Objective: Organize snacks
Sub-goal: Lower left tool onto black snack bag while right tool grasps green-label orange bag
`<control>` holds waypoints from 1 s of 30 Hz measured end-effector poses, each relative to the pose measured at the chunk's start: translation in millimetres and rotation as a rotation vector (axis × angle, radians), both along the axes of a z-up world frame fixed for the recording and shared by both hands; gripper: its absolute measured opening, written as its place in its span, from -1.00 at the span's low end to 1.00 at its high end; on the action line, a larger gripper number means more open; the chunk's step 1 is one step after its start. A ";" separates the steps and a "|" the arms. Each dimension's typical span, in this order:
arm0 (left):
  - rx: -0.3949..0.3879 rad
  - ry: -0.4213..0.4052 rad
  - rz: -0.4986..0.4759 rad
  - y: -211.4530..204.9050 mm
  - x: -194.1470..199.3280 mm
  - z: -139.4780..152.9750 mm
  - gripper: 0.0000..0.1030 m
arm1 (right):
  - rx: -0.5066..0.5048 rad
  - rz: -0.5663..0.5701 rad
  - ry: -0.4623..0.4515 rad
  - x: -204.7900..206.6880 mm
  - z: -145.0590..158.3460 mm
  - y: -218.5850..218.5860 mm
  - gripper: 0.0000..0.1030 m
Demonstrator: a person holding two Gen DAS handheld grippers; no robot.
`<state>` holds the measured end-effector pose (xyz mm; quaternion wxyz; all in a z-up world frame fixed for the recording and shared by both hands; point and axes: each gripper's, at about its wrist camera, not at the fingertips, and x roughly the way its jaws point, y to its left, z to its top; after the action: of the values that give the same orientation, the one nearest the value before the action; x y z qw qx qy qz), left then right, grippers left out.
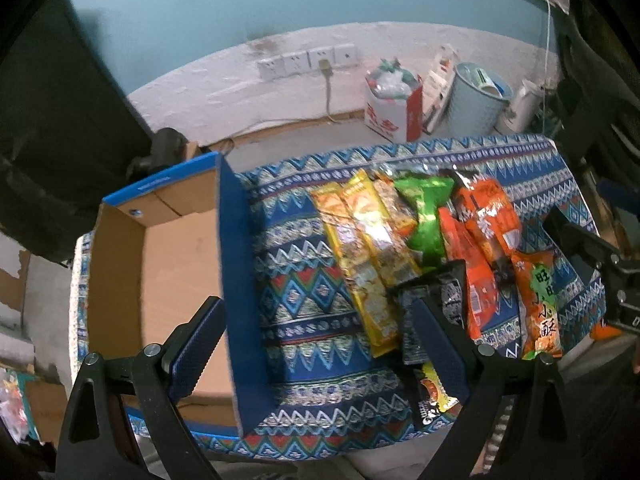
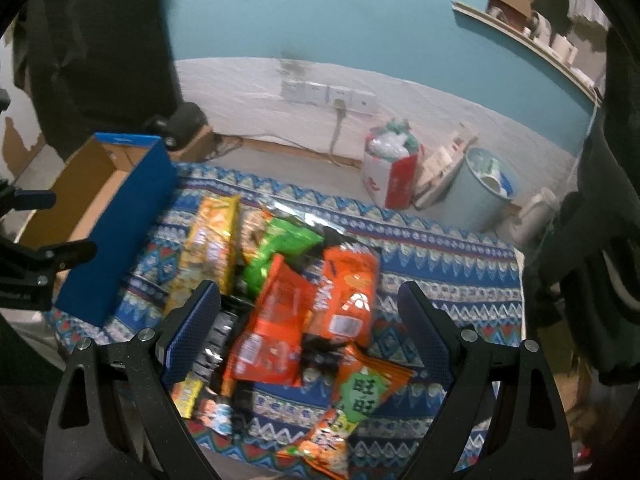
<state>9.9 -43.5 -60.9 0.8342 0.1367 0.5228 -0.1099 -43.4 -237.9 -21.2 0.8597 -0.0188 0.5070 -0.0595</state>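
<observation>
Snacks blur (labels unreadable) behind right tool.

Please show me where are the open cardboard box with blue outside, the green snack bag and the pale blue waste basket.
Open cardboard box with blue outside [image 1: 236,264], left wrist view, blue side wall.
Green snack bag [image 1: 426,216], left wrist view, bag middle.
Pale blue waste basket [image 2: 476,200], right wrist view, outer wall.

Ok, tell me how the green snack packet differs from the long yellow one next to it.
The green snack packet is shorter and squatter; the long yellow packet is a slim strip. The green one is crinkled and pinched at its middle; the yellow one lies flatter. Both rest unheld on the patterned cloth, outside the cardboard box.
</observation>
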 end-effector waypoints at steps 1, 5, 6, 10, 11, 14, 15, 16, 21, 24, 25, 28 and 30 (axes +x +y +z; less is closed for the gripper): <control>0.005 0.009 -0.007 -4.0 0.5 -3.5 0.84 | -0.004 -0.007 0.008 -0.3 -2.1 -1.1 0.72; 0.010 0.059 -0.026 -18.2 3.3 -22.8 0.85 | -0.016 -0.066 0.063 -8.6 -20.4 -20.4 0.72; 0.004 0.080 -0.028 -21.6 4.0 -28.3 0.85 | -0.016 -0.073 0.071 -9.5 -22.7 -21.1 0.72; -0.009 0.149 -0.042 -35.7 4.9 -46.2 0.85 | 0.006 -0.120 0.137 -19.2 -46.7 -31.0 0.72; -0.010 0.159 -0.045 -39.4 4.6 -50.3 0.85 | 0.012 -0.135 0.155 -21.5 -53.1 -34.6 0.72; 0.003 0.175 -0.056 -49.7 4.8 -62.0 0.85 | 0.025 -0.173 0.198 -28.0 -69.3 -44.3 0.72; 0.007 0.184 -0.059 -52.9 5.9 -66.1 0.85 | 0.035 -0.183 0.212 -29.1 -73.8 -46.8 0.72; 0.008 0.196 -0.058 -55.6 7.3 -71.0 0.85 | 0.057 -0.200 0.233 -31.7 -80.8 -51.3 0.72; 0.001 0.257 -0.030 -61.8 15.0 -93.2 0.84 | 0.126 -0.252 0.292 -39.2 -102.2 -61.8 0.72; -0.007 0.279 -0.016 -65.0 17.9 -102.2 0.85 | 0.135 -0.262 0.324 -41.4 -114.2 -64.3 0.72; -0.008 0.283 -0.015 -66.8 18.0 -104.9 0.85 | 0.135 -0.268 0.341 -41.9 -120.1 -64.6 0.72; -0.011 0.297 -0.020 -72.6 18.4 -109.6 0.85 | 0.147 -0.272 0.370 -44.1 -132.8 -67.6 0.72; -0.005 0.306 -0.030 -77.3 18.1 -113.7 0.85 | 0.148 -0.273 0.396 -44.9 -142.9 -67.4 0.72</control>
<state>28.0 -120.8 -174.5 0.7436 0.1240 0.6413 -0.1433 -88.3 -305.3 -164.1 0.7266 0.1018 0.6663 -0.1331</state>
